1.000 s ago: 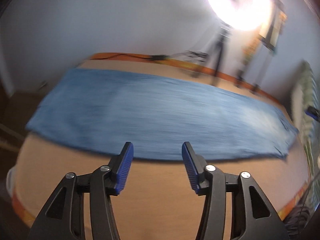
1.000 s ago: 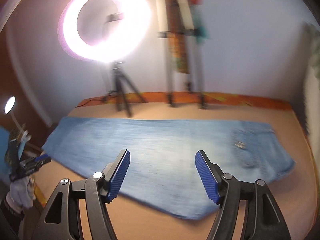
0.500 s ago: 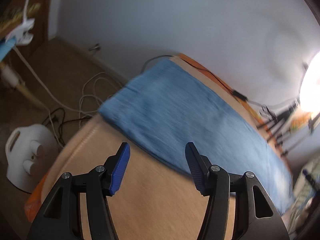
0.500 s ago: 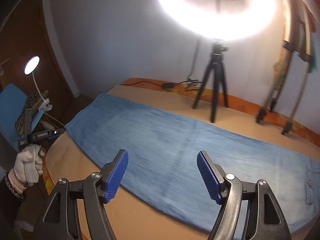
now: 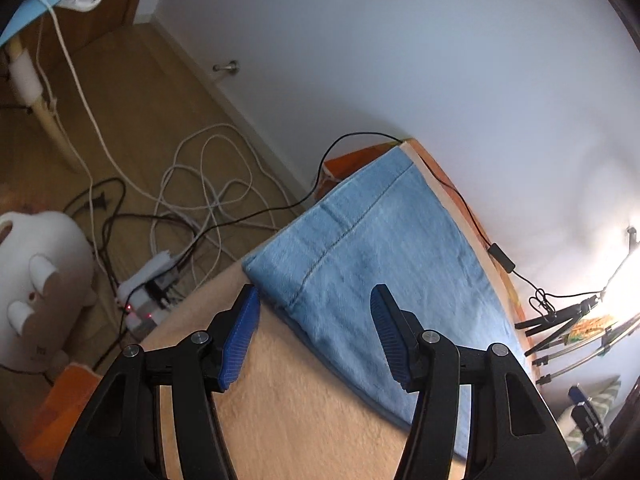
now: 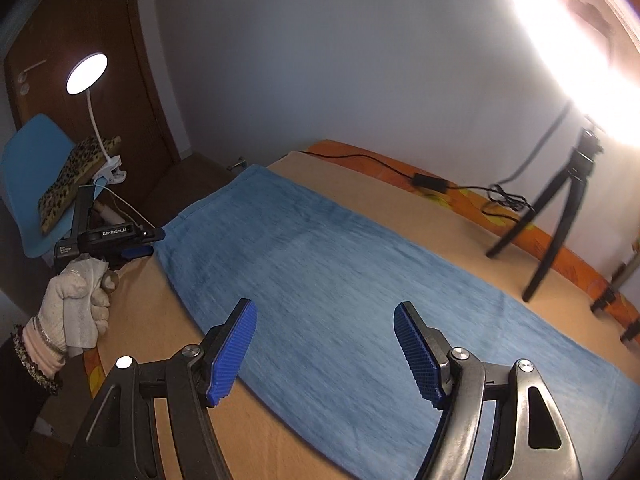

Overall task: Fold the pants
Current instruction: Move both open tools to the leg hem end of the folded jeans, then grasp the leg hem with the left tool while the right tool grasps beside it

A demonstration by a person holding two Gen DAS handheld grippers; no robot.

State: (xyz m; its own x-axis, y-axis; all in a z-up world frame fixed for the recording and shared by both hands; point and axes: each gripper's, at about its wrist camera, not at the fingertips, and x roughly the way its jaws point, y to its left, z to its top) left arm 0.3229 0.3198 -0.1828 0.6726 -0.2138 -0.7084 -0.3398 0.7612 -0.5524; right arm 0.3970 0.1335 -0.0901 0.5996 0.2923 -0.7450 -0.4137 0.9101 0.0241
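Blue pants (image 6: 340, 280) flat across tan bed (image 6: 360, 184)

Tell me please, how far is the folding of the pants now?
Done: the blue pants lie flat on the bed as one long strip, apparently leg over leg. In hand: nothing is gripped; the left gripper is open at the hem corner, the right gripper open over the near edge. Left: grasping the hem end and folding the strip shorter.
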